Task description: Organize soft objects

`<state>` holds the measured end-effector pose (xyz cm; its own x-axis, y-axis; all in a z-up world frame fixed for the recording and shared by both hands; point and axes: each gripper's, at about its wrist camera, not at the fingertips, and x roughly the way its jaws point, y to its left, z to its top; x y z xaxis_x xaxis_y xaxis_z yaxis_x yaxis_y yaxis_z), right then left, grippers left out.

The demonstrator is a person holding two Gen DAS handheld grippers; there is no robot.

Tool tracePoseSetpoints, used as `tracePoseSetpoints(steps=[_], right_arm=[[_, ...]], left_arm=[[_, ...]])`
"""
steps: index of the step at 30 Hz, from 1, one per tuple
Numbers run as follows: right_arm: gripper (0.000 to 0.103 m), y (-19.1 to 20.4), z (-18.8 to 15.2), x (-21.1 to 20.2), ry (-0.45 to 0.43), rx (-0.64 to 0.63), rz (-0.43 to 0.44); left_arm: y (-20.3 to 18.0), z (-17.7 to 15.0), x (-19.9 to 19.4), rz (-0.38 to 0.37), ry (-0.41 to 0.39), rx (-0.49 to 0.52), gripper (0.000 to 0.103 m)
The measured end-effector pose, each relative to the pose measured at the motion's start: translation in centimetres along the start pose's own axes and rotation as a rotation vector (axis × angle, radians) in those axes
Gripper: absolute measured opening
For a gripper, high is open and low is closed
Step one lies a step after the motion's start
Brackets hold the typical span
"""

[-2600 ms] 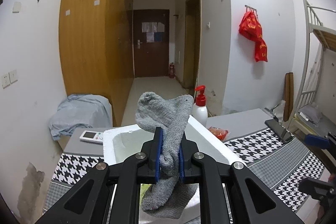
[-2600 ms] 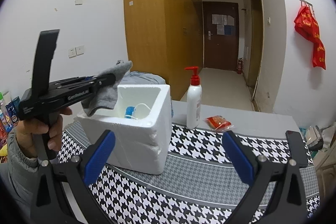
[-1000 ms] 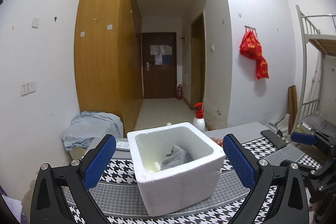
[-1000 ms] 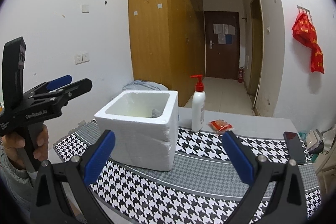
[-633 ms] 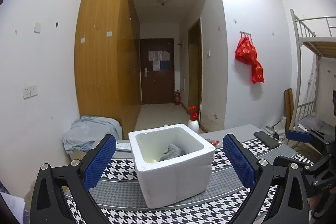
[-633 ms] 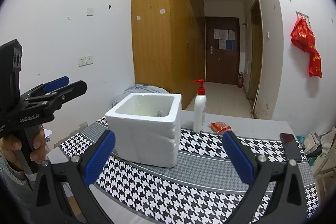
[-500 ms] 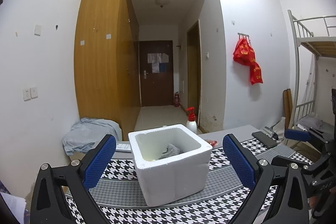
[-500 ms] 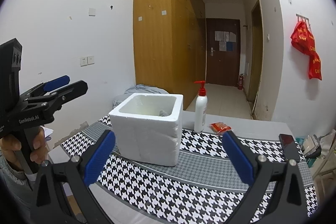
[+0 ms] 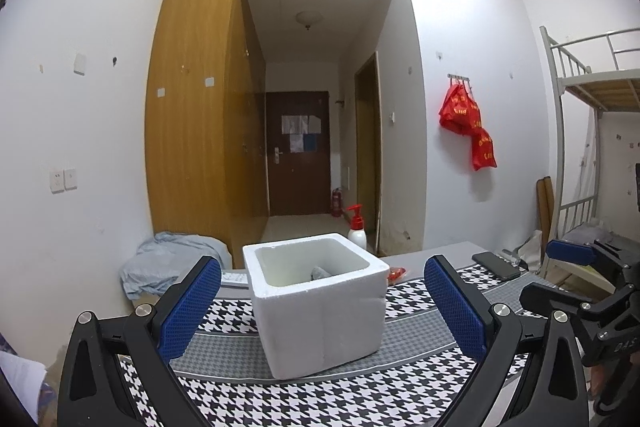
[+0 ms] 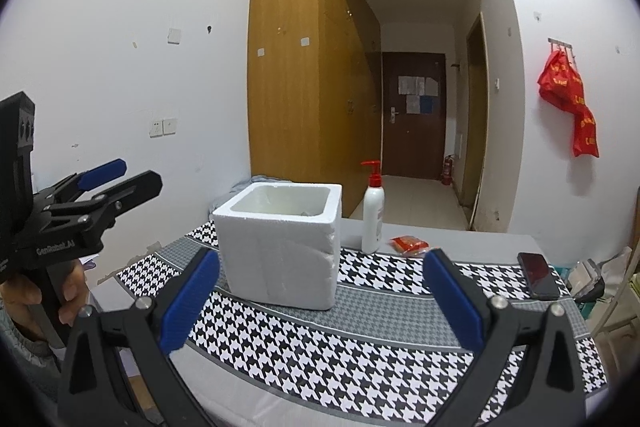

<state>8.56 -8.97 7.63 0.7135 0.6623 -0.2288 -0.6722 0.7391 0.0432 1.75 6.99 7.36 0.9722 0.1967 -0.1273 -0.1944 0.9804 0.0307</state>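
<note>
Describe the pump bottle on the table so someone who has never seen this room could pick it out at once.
Start at the table with the black-and-white houndstooth cloth and find the white foam box standing on it. Just past the box's far right corner stands the pump bottle, upright. It is the only tall thing there: white body and red pump top, unlike the flat red packet and dark phone lying further right.

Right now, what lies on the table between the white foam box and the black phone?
In the right wrist view, between foam box and phone stand a pump bottle and a red packet.
</note>
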Motion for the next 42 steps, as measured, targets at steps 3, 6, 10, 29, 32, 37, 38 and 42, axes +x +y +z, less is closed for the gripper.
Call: tracePoseSetpoints(steps=[3, 6, 10, 29, 32, 37, 38, 42], right_arm=[[0.103, 0.3, -0.7, -0.5, -0.018, 0.000, -0.003], [0.103, 0.5, -1.4, -0.8, -0.013, 0.001, 0.007], [0.103, 0.7, -2.1, -1.4, -0.024, 0.015, 0.009], [0.103, 0.7, -6.2, -4.0, -0.031, 0.059, -0.008], [0.103, 0.9, -6.6, -4.4, -0.031, 0.056, -0.008], [0.103, 1.2, -7.2, -5.0, -0.030, 0.058, -0.007], [0.103, 1.3, -7.3, -5.2, -0.032, 0.056, -0.008], [0.103, 1.6, -7.5, -6.2, -0.047, 0.048, -0.012]], left_arm=[[-0.4, -0.7, -0.6, 0.001, -0.009, 0.000, 0.102], [-0.7, -1.6, -1.2, -0.003, -0.018, -0.001, 0.102], [-1.2, -2.7, -1.8, 0.000, -0.006, 0.002, 0.102], [-1.8, -6.8, -4.5, 0.038, 0.006, -0.030, 0.102], [-1.9, -7.2, -4.9, 0.039, 0.008, -0.031, 0.102], [-2.0, -7.7, -5.8, 0.035, 0.006, -0.036, 0.102], [-2.1, -7.7, -6.0, 0.034, 0.005, -0.036, 0.102], [-2.5, -7.8, -7.0, 0.049, -0.014, -0.028, 0.102]])
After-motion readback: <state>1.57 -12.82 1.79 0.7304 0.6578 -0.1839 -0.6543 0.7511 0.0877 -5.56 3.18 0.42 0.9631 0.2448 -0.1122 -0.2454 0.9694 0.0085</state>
